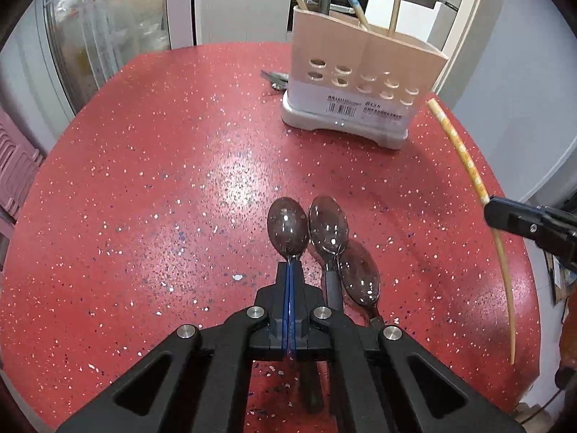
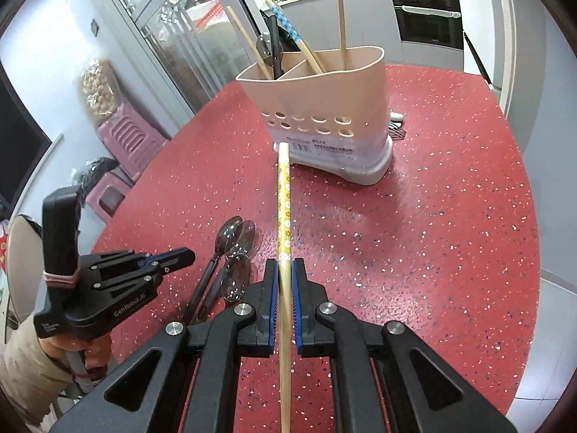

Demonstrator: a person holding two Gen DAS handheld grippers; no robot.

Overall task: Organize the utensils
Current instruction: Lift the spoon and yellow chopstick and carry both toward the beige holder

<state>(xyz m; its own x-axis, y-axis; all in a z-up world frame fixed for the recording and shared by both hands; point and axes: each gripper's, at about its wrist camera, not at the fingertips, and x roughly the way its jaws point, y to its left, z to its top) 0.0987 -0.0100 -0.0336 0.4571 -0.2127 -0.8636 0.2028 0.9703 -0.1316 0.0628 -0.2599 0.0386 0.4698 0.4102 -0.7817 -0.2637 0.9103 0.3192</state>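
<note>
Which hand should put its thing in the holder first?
Probably the right. Its gripper holds the yellow chopstick aimed straight at the holder. The left gripper has only just gripped a spoon, farther back.

The red speckled table (image 1: 151,187) lies bare across its left and middle, so a gripper could pass freely there. The beige utensil holder (image 1: 364,83) stands at the far side, its two compartments already bristling with upright chopsticks and handles that crowd the way in from above. Near the front, two loose clear spoons (image 1: 346,252) lie just beside the left gripper (image 1: 290,270).
</note>
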